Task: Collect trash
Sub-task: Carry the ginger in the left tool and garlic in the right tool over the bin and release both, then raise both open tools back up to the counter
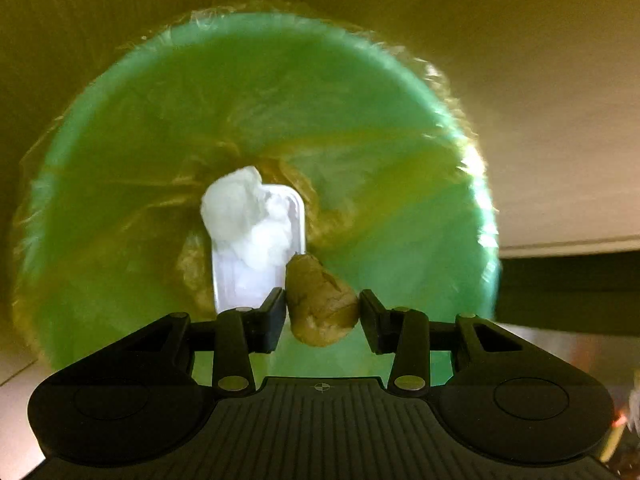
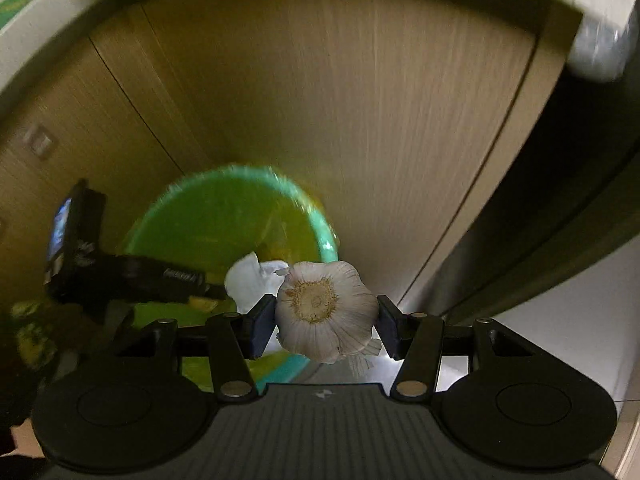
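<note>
Right gripper clamping garlic, left gripper clamping brown lump, above green bin.

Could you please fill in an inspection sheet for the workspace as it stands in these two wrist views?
Surface: pale floor beside wood-grain panels.
Job's things: green bin with a clear liner, holding a white tray and crumpled white paper; brown lump; garlic bulb.
Clutter: loose garlic skin below the bulb.
Grippers: left gripper over the bin mouth, lump between its fingers, far pad showing a gap; right gripper shut on the garlic, beside the bin.
Cables: nothing seen.
Surroundings: dark door edge; motion blur throughout.
</note>
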`<state>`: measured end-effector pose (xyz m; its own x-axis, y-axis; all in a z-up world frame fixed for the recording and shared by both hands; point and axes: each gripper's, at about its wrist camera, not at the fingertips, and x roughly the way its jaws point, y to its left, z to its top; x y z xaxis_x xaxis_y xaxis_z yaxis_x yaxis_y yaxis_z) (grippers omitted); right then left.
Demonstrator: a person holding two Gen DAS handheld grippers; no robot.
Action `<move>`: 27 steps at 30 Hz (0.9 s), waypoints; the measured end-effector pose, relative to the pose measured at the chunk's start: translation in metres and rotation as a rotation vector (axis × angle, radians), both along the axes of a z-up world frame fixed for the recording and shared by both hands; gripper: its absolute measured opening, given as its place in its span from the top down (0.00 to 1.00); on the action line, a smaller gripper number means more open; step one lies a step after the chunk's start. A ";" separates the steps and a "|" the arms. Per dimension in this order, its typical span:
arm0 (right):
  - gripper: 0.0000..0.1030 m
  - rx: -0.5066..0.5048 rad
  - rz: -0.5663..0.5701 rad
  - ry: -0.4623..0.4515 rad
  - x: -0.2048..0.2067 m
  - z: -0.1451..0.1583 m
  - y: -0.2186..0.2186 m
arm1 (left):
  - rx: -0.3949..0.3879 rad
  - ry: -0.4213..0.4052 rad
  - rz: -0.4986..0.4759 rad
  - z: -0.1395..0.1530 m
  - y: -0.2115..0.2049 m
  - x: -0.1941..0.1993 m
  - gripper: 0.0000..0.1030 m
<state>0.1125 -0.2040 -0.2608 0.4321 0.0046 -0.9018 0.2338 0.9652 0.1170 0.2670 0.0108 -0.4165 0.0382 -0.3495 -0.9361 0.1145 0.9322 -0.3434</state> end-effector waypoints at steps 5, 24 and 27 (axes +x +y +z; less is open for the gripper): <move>0.48 -0.031 0.062 0.022 0.002 -0.011 0.003 | -0.053 -0.032 0.069 0.001 0.010 -0.001 0.58; 0.48 0.127 0.329 0.080 0.125 -0.071 0.062 | -0.162 -0.161 0.157 0.113 0.054 -0.085 0.58; 0.45 0.191 0.301 0.110 0.145 -0.074 0.063 | -0.150 -0.197 0.168 0.137 0.061 -0.093 0.58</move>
<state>0.2574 -0.1409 -0.3352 0.2866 0.2894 -0.9133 -0.0362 0.9559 0.2915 0.1737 0.0718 -0.2799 0.2828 -0.4568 -0.8434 0.0408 0.8843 -0.4652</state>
